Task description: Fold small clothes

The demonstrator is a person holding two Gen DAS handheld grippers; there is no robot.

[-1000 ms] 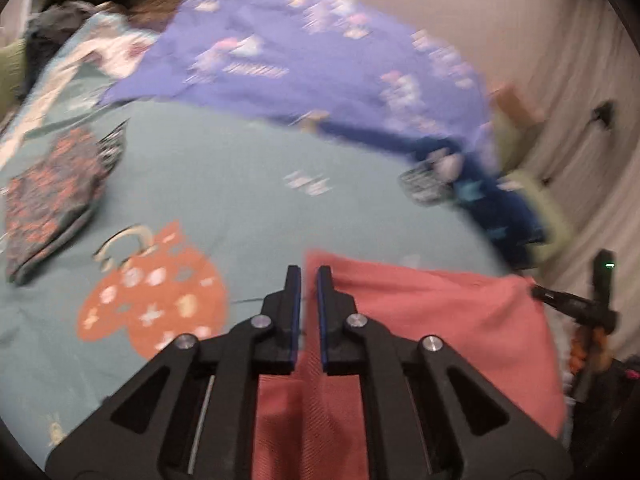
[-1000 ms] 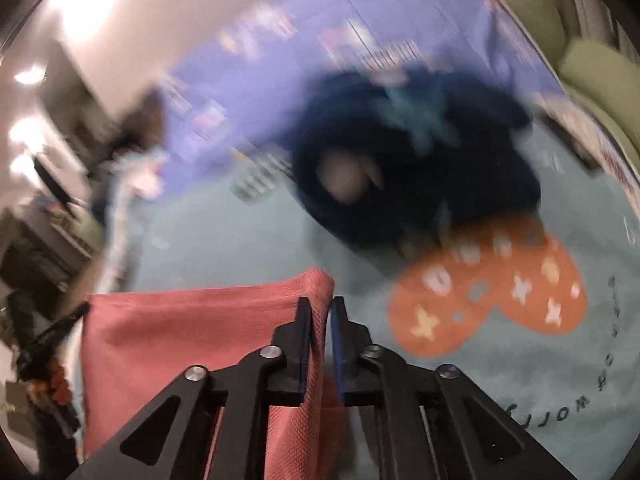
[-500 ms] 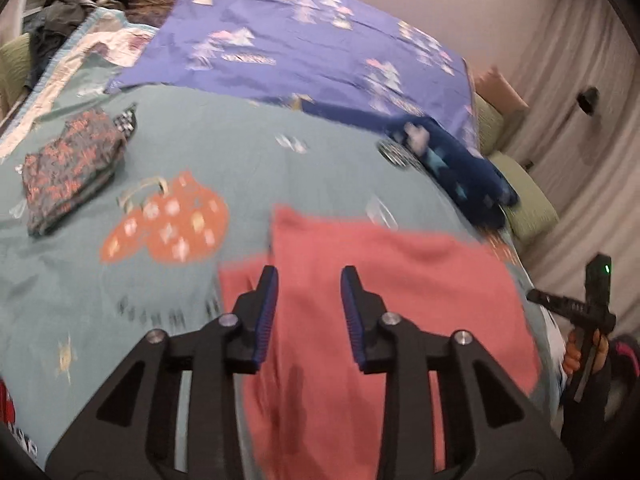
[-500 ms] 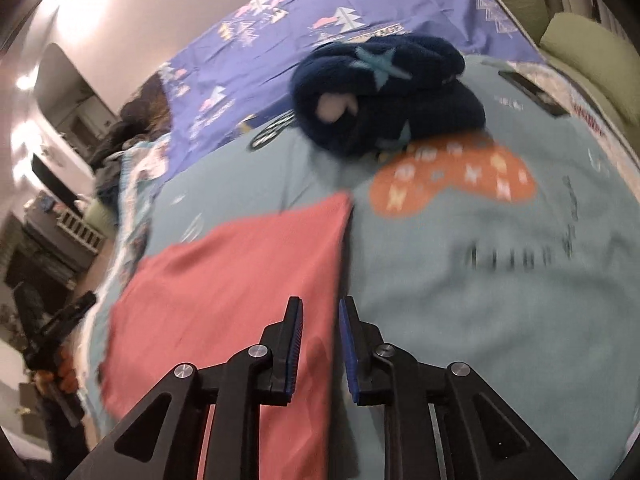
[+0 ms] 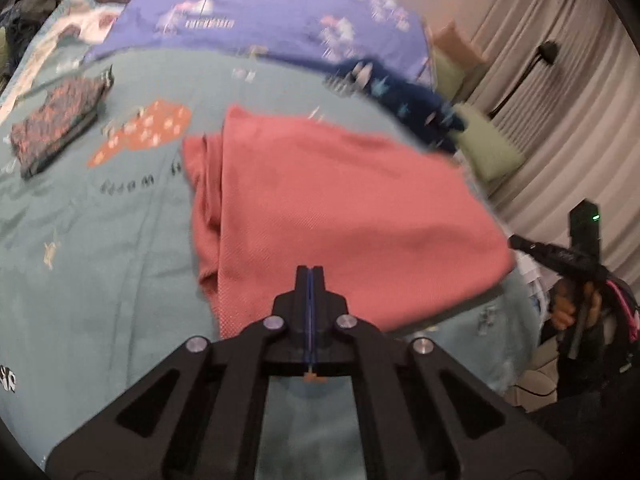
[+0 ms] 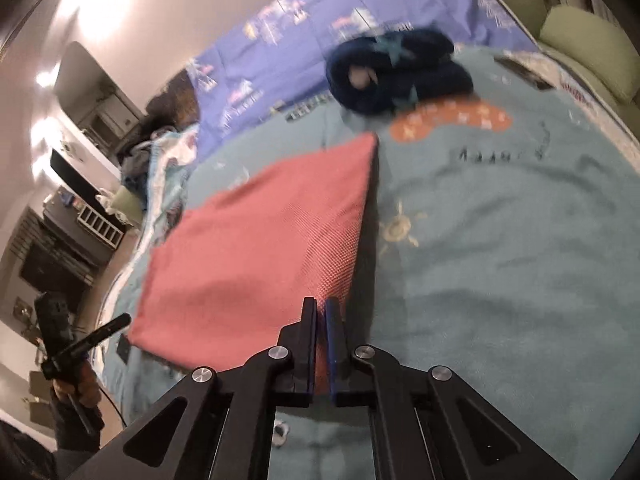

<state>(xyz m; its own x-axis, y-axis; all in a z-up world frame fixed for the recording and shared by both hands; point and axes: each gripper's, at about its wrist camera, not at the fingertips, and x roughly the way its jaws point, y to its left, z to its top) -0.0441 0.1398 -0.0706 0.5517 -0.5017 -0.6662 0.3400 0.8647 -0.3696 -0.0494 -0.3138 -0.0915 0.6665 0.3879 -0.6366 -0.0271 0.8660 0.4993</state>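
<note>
- pink cloth (image 5: 344, 200) lies spread on the teal bedspread (image 5: 100, 240), folded over at least once; a second layer shows along its left edge in the left wrist view
- left gripper (image 5: 309, 276) sits over the near edge of the cloth; fingers pressed together with no gap; a small pink scrap shows low between them, but I cannot tell whether cloth is really pinched
- right gripper (image 6: 321, 310) is at the near right corner of the cloth (image 6: 260, 248); fingers narrow, a strip of pink visible between them — reads as a grip on the cloth edge
- cloth looks light, soft, limp; woven texture, not slippery; nothing fragile; it will sag and drape when lifted, so layers may slide apart if only one is caught
- best hold, as a guess: the two near corners, pinching all layers at once; keep the edge taut between grippers so the next fold lands square
- risk: loose left layer bunches or trails out of the fold
- other items well apart from the cloth: dark blue fleece garment (image 6: 396, 72) at the far side, patterned folded piece (image 5: 56, 124) to the far left, purple sheet (image 5: 272, 12) beyond — none in the way
</note>
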